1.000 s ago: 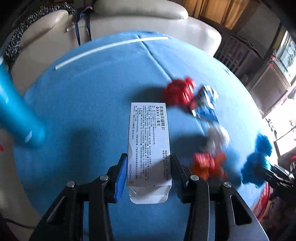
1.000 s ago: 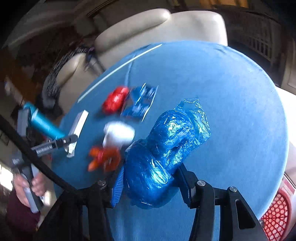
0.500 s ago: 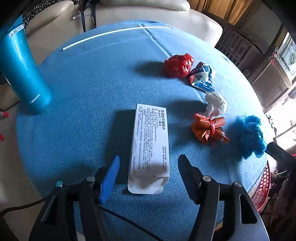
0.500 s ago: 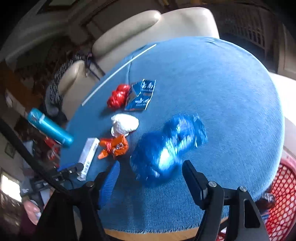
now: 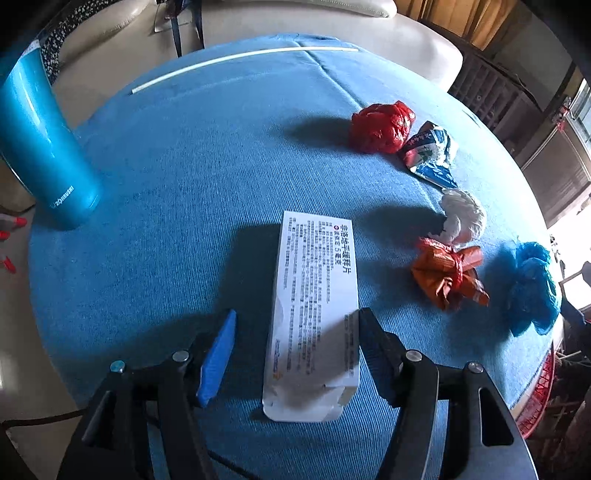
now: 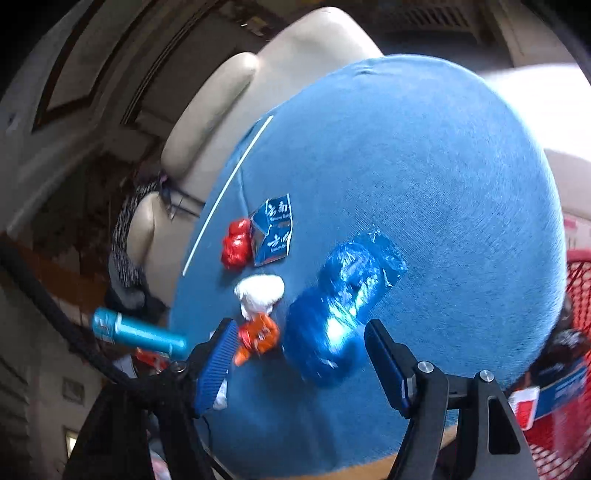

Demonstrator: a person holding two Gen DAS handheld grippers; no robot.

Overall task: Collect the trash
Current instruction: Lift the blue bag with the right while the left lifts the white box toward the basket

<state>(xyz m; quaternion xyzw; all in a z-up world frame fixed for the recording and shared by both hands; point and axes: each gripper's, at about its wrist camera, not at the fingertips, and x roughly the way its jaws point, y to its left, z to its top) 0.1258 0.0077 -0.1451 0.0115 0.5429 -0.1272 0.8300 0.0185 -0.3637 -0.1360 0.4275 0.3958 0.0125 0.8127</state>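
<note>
A white medicine box (image 5: 314,306) lies flat on the blue tablecloth (image 5: 184,184) between the fingers of my left gripper (image 5: 295,332), which is open; the left pad stands clear of the box and the right finger sits at its edge. My right gripper (image 6: 301,328) is open above a crumpled blue plastic bag (image 6: 340,306) that rests on the cloth just ahead of its fingers. A red bag (image 5: 380,127), a blue-white wrapper (image 5: 430,155), a white tissue (image 5: 461,218) and an orange wrapper (image 5: 447,277) lie in a row at the right.
A tall blue tumbler (image 5: 40,147) stands at the table's left edge. A red basket (image 6: 576,295) sits below the table's right edge. A beige sofa (image 5: 295,22) runs behind the table, and a white strip (image 5: 240,57) lies across the far cloth.
My left gripper opened and let go of the white box, which now lies on the cloth. My right gripper released the blue bag onto the table, and its view has rolled.
</note>
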